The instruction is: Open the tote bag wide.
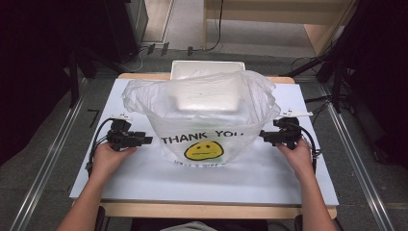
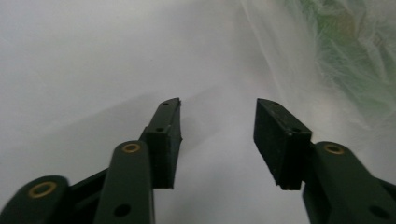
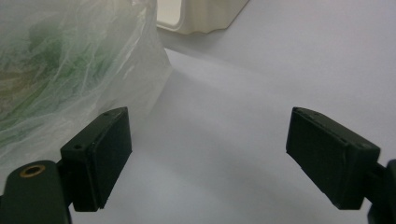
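A clear plastic bag (image 1: 207,115) printed "THANK YOU" with a yellow face stands open in the middle of the white table (image 1: 144,178). A white container (image 1: 208,98) shows through the bag's upper part. My left gripper (image 1: 144,140) rests low at the bag's left side, jaws open and empty, a short gap from the plastic. In the left gripper view the bag's wall (image 2: 336,60) lies at the upper right. My right gripper (image 1: 263,135) sits at the bag's right side, open, nothing between its jaws. The bag (image 3: 60,74) bulges just left of its left jaw.
A cream tray's edge (image 3: 205,16) lies on the table past the bag in the right gripper view. The table's wooden front edge (image 1: 202,210) runs along the bottom. Metal rails (image 1: 45,163) flank the table on the floor; cables lie behind it.
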Demonstrator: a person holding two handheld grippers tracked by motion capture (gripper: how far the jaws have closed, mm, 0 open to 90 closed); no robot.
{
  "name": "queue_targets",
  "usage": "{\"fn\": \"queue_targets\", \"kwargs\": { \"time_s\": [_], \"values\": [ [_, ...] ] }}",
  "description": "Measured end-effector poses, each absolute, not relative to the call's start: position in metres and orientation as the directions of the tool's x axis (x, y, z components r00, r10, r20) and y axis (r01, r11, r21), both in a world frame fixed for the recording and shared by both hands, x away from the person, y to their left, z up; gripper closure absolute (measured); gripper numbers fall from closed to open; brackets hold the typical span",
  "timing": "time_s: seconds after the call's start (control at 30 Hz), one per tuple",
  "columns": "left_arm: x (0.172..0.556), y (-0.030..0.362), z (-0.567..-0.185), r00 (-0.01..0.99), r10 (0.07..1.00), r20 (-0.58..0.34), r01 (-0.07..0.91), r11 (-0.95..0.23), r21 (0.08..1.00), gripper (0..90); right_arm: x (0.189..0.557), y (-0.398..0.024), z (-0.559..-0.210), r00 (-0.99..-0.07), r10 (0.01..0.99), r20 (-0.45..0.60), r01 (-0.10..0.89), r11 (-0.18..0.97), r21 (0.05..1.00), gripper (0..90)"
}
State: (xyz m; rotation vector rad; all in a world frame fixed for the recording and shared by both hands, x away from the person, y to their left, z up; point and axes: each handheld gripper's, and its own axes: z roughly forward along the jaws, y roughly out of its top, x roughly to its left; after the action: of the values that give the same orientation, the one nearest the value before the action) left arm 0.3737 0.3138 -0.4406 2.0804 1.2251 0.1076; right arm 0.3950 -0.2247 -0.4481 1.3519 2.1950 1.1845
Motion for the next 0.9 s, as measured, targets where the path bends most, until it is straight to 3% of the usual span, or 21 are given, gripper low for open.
{"fn": "queue_targets", "kwargs": {
  "time_s": [0.37, 0.9],
  "values": [
    [0.3753, 0.3149, -0.4429, 0.544, 0.799, -0.255, 0.721, -0.290, 0.629, 39.0, 0.3950, -0.2263, -0.4491, -0.520, 0.834, 0.181, 0.598, 0.204, 0.775, 18.2],
    [0.3764, 0.3125, -0.4427, 0.537, 0.801, -0.264, 0.727, -0.280, 0.627, 35.2, 0.3918, -0.2214, -0.4466, -0.541, 0.824, 0.166, 0.576, 0.219, 0.788, 27.7]
  ]
}}
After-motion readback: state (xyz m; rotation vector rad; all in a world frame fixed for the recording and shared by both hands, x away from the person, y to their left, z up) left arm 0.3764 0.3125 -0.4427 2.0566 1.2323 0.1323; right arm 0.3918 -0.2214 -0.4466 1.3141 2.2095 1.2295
